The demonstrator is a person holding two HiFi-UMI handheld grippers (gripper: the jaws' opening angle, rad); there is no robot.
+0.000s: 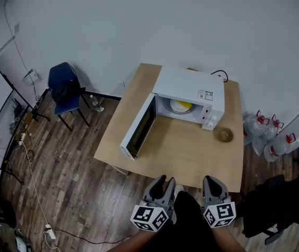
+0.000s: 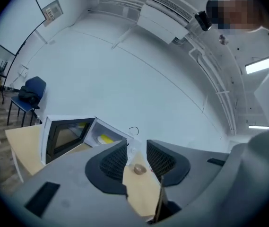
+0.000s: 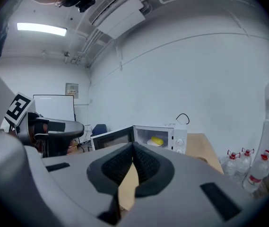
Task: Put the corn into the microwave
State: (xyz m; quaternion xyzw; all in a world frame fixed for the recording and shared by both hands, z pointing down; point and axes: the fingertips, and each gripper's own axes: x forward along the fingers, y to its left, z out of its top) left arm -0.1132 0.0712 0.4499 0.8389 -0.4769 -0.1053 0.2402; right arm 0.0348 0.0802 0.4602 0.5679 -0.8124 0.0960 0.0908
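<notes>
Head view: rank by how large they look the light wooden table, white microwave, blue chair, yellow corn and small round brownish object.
1. light wooden table
2. white microwave, door open
3. blue chair, though it stands farther away, on the floor
4. yellow corn and small round brownish object look alike; not ranked.

The microwave (image 1: 191,91) stands on the far part of the bench (image 1: 175,156), toward its right side. Its door (image 1: 138,126) is swung open to the left, out over the bench top. The corn (image 1: 181,105) lies inside the microwave. A small bowl (image 1: 224,135) sits on the bench just before the microwave's right front corner. A cable (image 1: 220,73) loops behind the microwave. On the floor (image 1: 75,167), a chair (image 1: 65,91) stands left of the bench and water bottles (image 1: 267,138) stand to its right. The left tool (image 1: 163,180) and right tool (image 1: 213,179) hang side by side at the bench's near edge.
</notes>
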